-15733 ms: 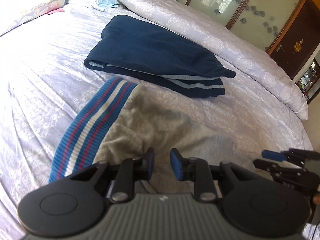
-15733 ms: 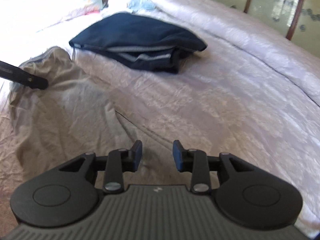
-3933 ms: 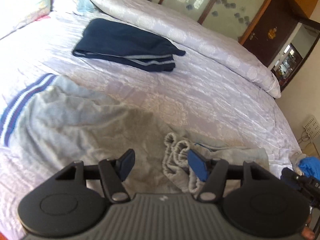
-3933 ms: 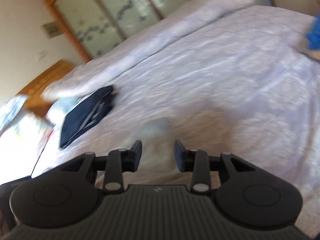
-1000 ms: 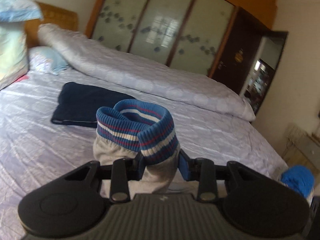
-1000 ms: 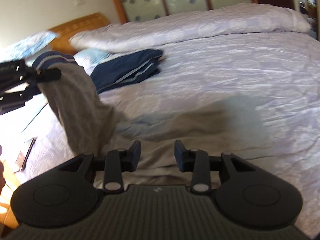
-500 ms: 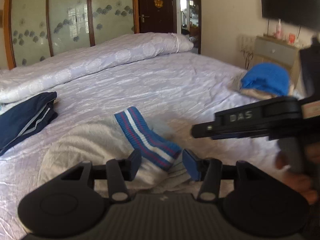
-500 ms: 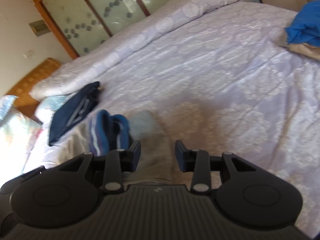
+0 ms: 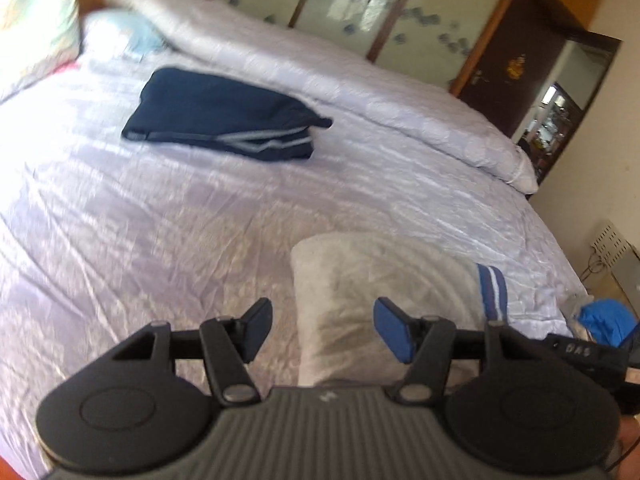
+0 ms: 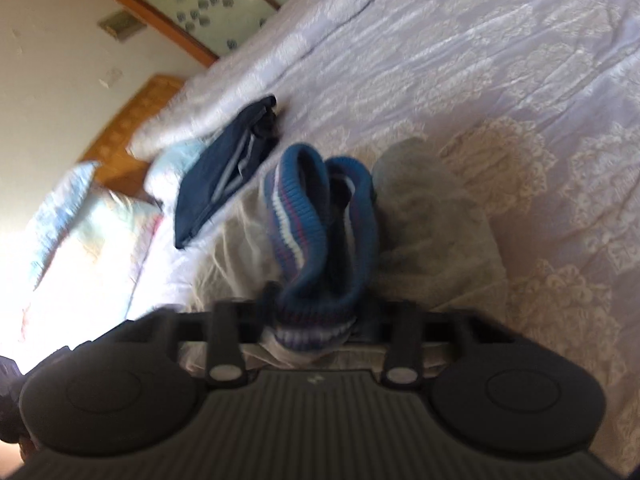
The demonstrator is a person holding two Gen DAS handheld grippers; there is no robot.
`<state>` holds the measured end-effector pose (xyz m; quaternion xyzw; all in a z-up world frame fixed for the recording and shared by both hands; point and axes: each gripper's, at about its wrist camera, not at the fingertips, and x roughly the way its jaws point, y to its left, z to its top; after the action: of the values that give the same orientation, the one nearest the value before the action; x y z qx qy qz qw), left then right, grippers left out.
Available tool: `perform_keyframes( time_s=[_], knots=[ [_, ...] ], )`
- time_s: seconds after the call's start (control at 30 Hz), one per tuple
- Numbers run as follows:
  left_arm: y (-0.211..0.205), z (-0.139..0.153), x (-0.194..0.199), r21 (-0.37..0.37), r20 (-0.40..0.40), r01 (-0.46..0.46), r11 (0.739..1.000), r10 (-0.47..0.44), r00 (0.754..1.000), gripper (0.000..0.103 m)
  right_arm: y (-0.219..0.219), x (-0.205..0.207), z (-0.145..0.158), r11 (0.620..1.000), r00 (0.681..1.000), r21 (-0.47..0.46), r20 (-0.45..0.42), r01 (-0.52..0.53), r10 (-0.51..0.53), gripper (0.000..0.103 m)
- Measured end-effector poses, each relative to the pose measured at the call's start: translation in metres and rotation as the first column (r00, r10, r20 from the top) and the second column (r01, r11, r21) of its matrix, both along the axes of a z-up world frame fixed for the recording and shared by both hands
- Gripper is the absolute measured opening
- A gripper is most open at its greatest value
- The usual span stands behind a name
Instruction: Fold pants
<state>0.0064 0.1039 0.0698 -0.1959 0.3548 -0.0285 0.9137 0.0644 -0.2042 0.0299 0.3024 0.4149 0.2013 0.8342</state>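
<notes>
Grey pants lie folded on the lilac bedsheet, with their blue striped waistband at the right end. My left gripper hovers over the grey fabric. Its jaws are opening, and the cloth lies below the gap with the pads off it. In the right wrist view the bunched waistband stands up between the fingers of my right gripper. Its jaws are closing on the waistband and the pads are hidden behind the knit. The grey legs trail away on the bed beyond.
Folded navy pants lie farther up the bed. A rolled quilt runs along the far side and pillows sit at the head. A blue cloth rests at the bed's right corner. Wardrobe doors stand behind.
My left gripper has let go of the striped waistband, opened wide and swung back over the bed. The waistband, beside the right fingers half a second ago, now sits between them.
</notes>
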Motion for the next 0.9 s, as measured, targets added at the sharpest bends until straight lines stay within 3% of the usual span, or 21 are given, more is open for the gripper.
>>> perform_keyframes(
  time_s=[0.07, 0.17, 0.27, 0.37, 0.47, 0.53, 0.57, 0.6, 0.67, 0.73, 0.83, 0.9],
  knots=[
    [-0.003, 0.002, -0.001, -0.017, 0.008, 0.014, 1.000, -0.014, 1.000, 0.057, -0.004, -0.008, 0.017, 1.000, 0.998, 0.021, 0.063, 0.017, -0.018, 0.033],
    [-0.017, 0.009, 0.001, 0.018, 0.041, 0.056, 0.998, -0.057, 0.998, 0.058, -0.023, -0.019, 0.044, 0.998, 0.987, 0.040, 0.151, 0.041, -0.046, 0.033],
    [-0.031, 0.011, 0.010, 0.027, 0.049, 0.083, 0.996, -0.084, 0.995, 0.058, -0.047, -0.029, 0.047, 0.996, 0.978, 0.025, 0.185, 0.088, -0.091, 0.033],
    [-0.050, 0.004, 0.023, 0.070, 0.009, 0.098, 0.993, -0.099, 0.995, 0.058, -0.070, -0.026, 0.011, 0.985, 0.984, 0.027, 0.049, 0.168, -0.169, 0.033],
    [-0.073, -0.019, 0.041, 0.183, -0.090, 0.131, 0.974, -0.116, 0.989, 0.060, -0.080, -0.026, -0.034, 0.976, 0.976, 0.069, -0.087, 0.206, -0.200, 0.037],
    [-0.078, -0.036, 0.047, 0.231, -0.135, 0.132, 0.964, -0.102, 0.986, 0.063, -0.086, -0.029, -0.038, 0.967, 0.972, 0.118, -0.097, 0.226, -0.215, 0.041],
    [-0.075, -0.038, 0.047, 0.223, -0.133, 0.116, 0.968, -0.088, 0.987, 0.069, -0.088, -0.029, -0.035, 0.967, 0.973, 0.129, -0.100, 0.219, -0.207, 0.044],
    [-0.071, -0.036, 0.046, 0.202, -0.135, 0.104, 0.974, -0.078, 0.988, 0.069, -0.091, -0.031, -0.028, 0.967, 0.974, 0.132, -0.091, 0.220, -0.209, 0.047],
    [-0.060, -0.025, 0.042, 0.149, -0.128, 0.079, 0.986, -0.060, 0.990, 0.064, -0.101, -0.039, -0.006, 0.956, 0.962, 0.104, -0.014, 0.273, -0.273, 0.050],
    [-0.052, -0.006, 0.034, 0.129, -0.061, 0.036, 0.991, -0.029, 0.998, 0.064, -0.106, -0.046, 0.020, 0.948, 0.944, 0.070, 0.094, 0.312, -0.317, 0.050],
    [-0.053, 0.022, 0.035, 0.100, 0.046, 0.026, 0.995, -0.031, 0.998, 0.064, -0.090, -0.041, 0.054, 0.969, 0.943, -0.010, 0.234, 0.248, -0.239, 0.049],
    [-0.065, 0.030, 0.044, 0.113, 0.071, 0.063, 0.992, -0.071, 0.995, 0.064, -0.066, -0.032, 0.067, 0.983, 0.947, -0.075, 0.289, 0.165, -0.136, 0.047]
  ],
)
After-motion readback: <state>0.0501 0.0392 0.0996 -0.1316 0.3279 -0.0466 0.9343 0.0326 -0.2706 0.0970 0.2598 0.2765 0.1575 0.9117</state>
